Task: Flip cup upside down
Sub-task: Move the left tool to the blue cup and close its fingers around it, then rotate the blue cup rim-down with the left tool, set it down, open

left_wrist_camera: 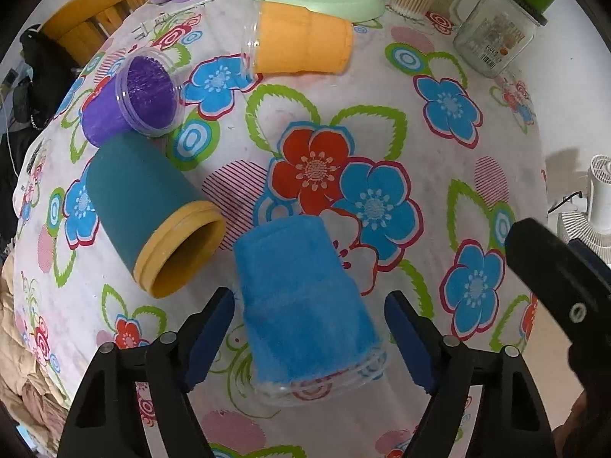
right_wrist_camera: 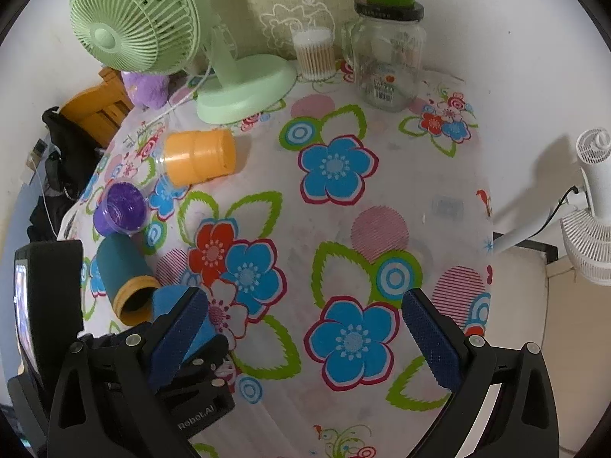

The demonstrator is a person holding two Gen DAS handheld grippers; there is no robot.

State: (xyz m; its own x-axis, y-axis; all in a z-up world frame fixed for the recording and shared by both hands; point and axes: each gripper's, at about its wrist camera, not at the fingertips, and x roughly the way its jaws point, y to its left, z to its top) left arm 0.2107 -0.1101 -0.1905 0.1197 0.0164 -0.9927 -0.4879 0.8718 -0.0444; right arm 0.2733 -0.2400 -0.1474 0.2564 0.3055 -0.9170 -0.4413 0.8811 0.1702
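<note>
My left gripper (left_wrist_camera: 309, 324) has its fingers spread around the blue cup (left_wrist_camera: 305, 305), standing mouth-down on the desk (left_wrist_camera: 439, 145); right gripper (right_wrist_camera: 305, 339) open, empty. Next, I'd withdraw cleanly.

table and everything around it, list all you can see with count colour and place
blue cup: 1, blue fuzzy sleeve on clear plastic, rim on the cloth, between the left tongs' fingers
teal cup: 1, teal with yellow rim, on its side, left of blue cup
purple cup: 1, purple, tipped over, behind teal cup
orange cup: 1, orange, on its side near fan base
desk fan: 1, pale green, back left
glass jar: 1, clear, green cup on lid, back right
cotton swab tub: 1, clear, between fan and jar
tablecloth: 1, white, floral
white fan: 1, off table, right
left tongs: open around blue cup
right tongs: open, holding nothing
</note>
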